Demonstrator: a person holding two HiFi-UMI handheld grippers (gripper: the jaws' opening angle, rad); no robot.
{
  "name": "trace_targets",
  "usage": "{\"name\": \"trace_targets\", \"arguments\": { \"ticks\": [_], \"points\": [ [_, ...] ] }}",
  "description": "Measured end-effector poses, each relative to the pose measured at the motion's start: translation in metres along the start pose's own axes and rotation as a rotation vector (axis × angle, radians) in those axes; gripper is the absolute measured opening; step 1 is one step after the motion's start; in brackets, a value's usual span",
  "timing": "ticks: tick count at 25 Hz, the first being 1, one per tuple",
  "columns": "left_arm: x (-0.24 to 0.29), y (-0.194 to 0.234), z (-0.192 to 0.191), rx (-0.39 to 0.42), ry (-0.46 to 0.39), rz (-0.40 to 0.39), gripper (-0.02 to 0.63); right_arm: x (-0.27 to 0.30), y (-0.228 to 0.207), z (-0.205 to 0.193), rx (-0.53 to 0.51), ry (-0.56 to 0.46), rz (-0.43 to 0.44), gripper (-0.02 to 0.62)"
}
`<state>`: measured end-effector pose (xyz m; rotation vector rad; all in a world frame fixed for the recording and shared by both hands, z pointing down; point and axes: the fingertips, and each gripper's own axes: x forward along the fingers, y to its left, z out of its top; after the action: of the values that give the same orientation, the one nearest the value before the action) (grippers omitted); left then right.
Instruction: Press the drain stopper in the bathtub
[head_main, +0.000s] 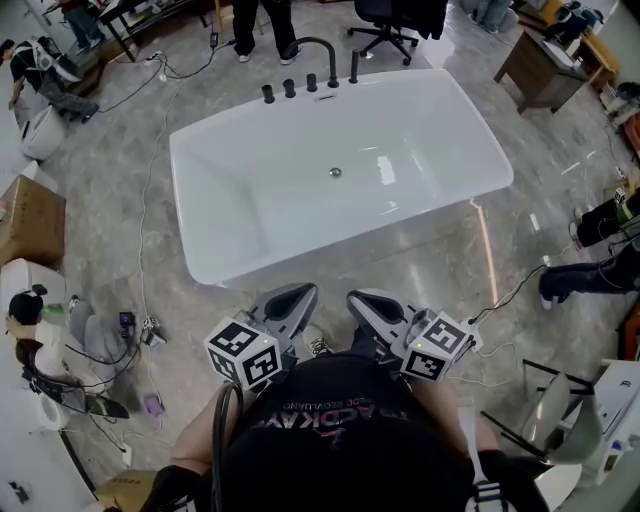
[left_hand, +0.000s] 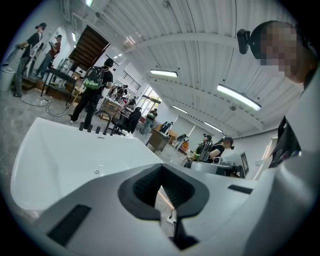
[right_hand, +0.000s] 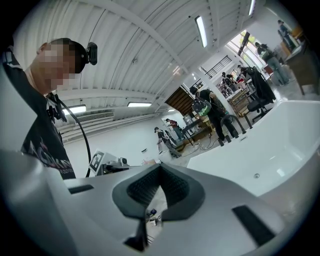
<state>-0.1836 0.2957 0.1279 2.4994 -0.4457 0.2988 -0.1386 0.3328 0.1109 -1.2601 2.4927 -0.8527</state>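
Here, left gripper (head_main: 291, 301): jaws closed against each other with nothing between them, held low in front of the person's body, outside the tub.
Right gripper (head_main: 371, 303): likewise closed and empty, just beside the left one on the near side of the tub wall.
Drain stopper (head_main: 335, 172): a small round metal disc in the middle of the tub floor, well apart from both grippers. I cannot tell whether it sits up or down.
Bathtub (head_main: 215, 262): white and freestanding, with nothing lying in it. Its near wall stands between the grippers and the stopper.
Progress: by my reading nothing is done yet. The reach over the rim, the descent to the tub floor and the press itself are all left.
In the way: only the near rim and the depth of the basin. The closed jaws should serve as a pressing tip.
Around: a black faucet (head_main: 322, 48) and knobs (head_main: 289, 89) on the far rim, cables (head_main: 146, 180) across the floor at the left, a cardboard box (head_main: 30, 218) and an office chair (head_main: 385, 22). People stand beyond the far end.
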Motion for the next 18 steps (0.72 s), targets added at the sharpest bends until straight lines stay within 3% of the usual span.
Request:
{"name": "trace_targets", "arguments": {
  "ticks": [18],
  "points": [
    [0.013,-0.008,-0.004,-0.012,0.018,-0.028,0.008,-0.012,-0.008,0.002,0.015,-0.027,-0.038,0.015]
  ]
}}
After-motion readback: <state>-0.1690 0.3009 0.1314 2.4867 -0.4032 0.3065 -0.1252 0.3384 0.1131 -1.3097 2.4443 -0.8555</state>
